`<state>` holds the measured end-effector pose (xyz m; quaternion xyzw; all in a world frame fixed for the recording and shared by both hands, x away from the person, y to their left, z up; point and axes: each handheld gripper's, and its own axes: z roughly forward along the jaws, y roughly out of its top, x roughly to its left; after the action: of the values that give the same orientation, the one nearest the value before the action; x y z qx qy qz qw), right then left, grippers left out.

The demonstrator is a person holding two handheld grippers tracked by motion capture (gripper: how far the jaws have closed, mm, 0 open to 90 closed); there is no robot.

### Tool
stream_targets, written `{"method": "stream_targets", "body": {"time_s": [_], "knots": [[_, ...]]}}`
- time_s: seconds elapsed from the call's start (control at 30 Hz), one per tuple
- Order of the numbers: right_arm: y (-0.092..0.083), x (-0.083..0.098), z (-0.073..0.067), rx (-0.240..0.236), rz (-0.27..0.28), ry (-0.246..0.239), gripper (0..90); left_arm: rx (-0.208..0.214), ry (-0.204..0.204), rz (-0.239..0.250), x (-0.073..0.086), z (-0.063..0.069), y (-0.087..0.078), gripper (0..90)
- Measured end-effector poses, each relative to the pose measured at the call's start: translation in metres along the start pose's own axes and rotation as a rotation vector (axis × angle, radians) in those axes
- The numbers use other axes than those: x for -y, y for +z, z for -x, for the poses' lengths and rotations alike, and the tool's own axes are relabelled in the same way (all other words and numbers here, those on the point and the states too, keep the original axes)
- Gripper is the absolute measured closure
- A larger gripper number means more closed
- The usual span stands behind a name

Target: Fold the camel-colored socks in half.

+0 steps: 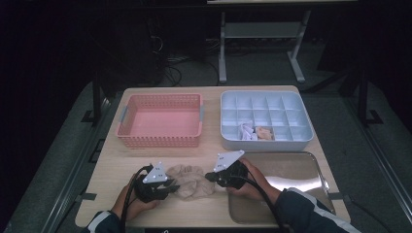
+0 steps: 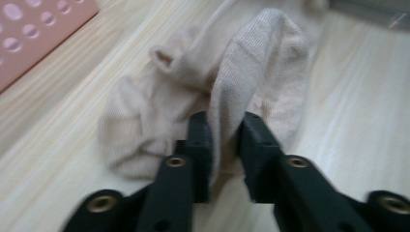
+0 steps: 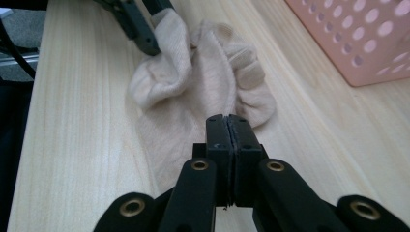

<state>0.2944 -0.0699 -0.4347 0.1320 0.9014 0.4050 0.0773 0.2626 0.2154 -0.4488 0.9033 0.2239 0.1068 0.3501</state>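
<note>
Both my grippers low at the table, jaws turned inward toward each other.

My left hand [image 1: 127, 204] comes in from the bottom edge, sleeve just showing, and carries the left gripper [image 1: 171, 187] pointing right; in the left gripper view its two black jaws stand a little apart, pinching a fold of the beige sock [image 2: 203, 92] between the pads. My right hand [image 1: 255, 182] reaches in from the lower right in a dark sleeve with a light stripe, the right gripper [image 1: 210, 177] pointing left. In the right gripper view its jaws are pressed flat together, tips over the sock.
</note>
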Motion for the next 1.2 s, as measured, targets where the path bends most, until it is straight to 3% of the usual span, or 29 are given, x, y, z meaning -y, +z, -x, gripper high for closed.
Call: {"method": "stream_targets", "body": {"time_s": [0.07,0.1,0.13,0.17,0.2,0.23,0.3,0.43,0.47,0.5,0.6,0.63,0.73,0.83,0.93,1.03,1.1,1.2], "knots": [[-0.006,0.0,0.003,0.016,0.016,0.012,88.0,-0.037,-0.01,-0.02,0.004,-0.006,-0.001,81.0],[-0.009,0.0,0.004,0.02,0.02,0.021,88.1,-0.049,-0.034,-0.012,0.006,-0.011,-0.003,80.8],[-0.015,0.0,0.008,0.039,0.03,0.031,88.1,-0.098,-0.054,-0.02,0.01,-0.02,-0.005,80.6],[-0.017,0.001,0.01,0.046,0.038,0.034,88.1,-0.115,-0.078,-0.013,0.013,-0.026,-0.006,79.9],[-0.017,0.001,0.01,0.046,0.038,0.034,88.1,-0.115,-0.078,-0.013,0.013,-0.026,-0.006,79.7],[-0.021,0.0,0.013,0.055,0.047,0.047,88.1,-0.12,-0.11,0.002,0.014,-0.031,-0.007,77.8],[-0.024,-0.001,0.012,0.058,0.052,0.04,88.0,-0.159,-0.131,-0.001,0.017,-0.041,-0.007,74.0],[-0.025,-0.004,0.005,0.039,0.059,0.016,87.9,-0.167,-0.184,0.022,0.022,-0.049,-0.01,69.2],[-0.025,-0.005,0.002,0.03,0.056,0.003,87.9,-0.152,-0.19,0.046,0.022,-0.048,-0.014,69.4],[-0.022,-0.007,-0.006,-0.011,0.049,-0.018,87.6,-0.154,-0.186,0.055,0.021,-0.048,-0.015,65.3],[-0.016,-0.009,-0.015,-0.051,0.025,-0.058,87.6,-0.159,-0.187,0.068,0.02,-0.045,-0.02,62.1],[-0.011,-0.009,-0.022,-0.096,0.009,-0.097,87.5,-0.167,-0.185,0.068,0.02,-0.044,-0.021,57.3],[-0.006,-0.01,-0.029,-0.117,-0.008,-0.136,86.4,-0.189,-0.203,0.08,0.017,-0.041,-0.027,50.8],[0.0,-0.009,-0.039,-0.166,-0.029,-0.145,76.8,-0.196,-0.203,0.124,0.013,-0.036,-0.036,48.8],[-0.001,-0.01,-0.038,-0.195,0.0,-0.133,66.9,-0.181,-0.196,0.177,0.005,-0.026,-0.045,48.6],[-0.006,-0.013,-0.036,-0.181,0.018,-0.132,61.8,-0.163,-0.19,0.2,0.0,-0.021,-0.046,49.7],[-0.016,-0.018,-0.029,-0.188,0.08,-0.063,61.1,-0.147,-0.178,0.204,-0.004,-0.015,-0.045,49.3],[-0.023,-0.02,-0.025,-0.195,0.118,-0.035,61.6,-0.121,-0.16,0.208,-0.011,-0.006,-0.042,49.0]]}}
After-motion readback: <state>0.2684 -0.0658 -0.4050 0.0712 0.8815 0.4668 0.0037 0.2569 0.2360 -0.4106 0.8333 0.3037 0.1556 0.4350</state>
